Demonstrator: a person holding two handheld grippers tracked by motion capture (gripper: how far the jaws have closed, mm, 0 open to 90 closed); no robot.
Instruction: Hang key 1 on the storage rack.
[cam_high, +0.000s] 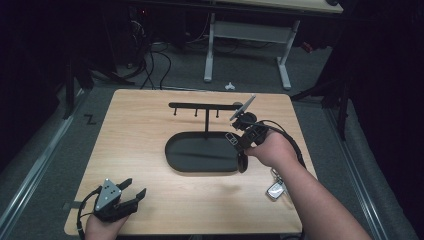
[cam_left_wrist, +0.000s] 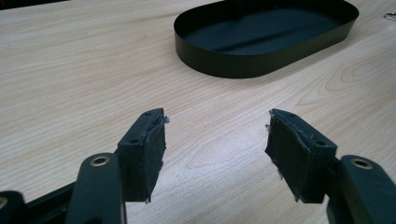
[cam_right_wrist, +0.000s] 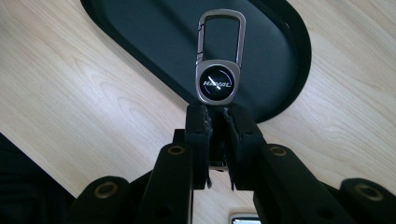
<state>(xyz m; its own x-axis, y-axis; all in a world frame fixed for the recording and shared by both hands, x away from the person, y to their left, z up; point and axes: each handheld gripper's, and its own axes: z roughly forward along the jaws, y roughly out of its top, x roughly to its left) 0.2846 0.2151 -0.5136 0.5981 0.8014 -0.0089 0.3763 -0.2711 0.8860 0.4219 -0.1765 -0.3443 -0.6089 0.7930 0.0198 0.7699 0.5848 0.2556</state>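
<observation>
Right tool (cam_right_wrist: 215, 112) clamps a keychain (cam_right_wrist: 218, 70) marked "HAVAL" over the black tray (cam_right_wrist: 154, 32); left tool (cam_left_wrist: 215, 154) gapes empty.

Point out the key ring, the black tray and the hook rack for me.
key ring (cam_right_wrist: 218, 56), right gripper view, on its round metal badge below the clip loop.
black tray (cam_left_wrist: 219, 60), left gripper view, on its near outer wall.
hook rack (cam_high: 200, 105), high view, on its top bar.
</observation>
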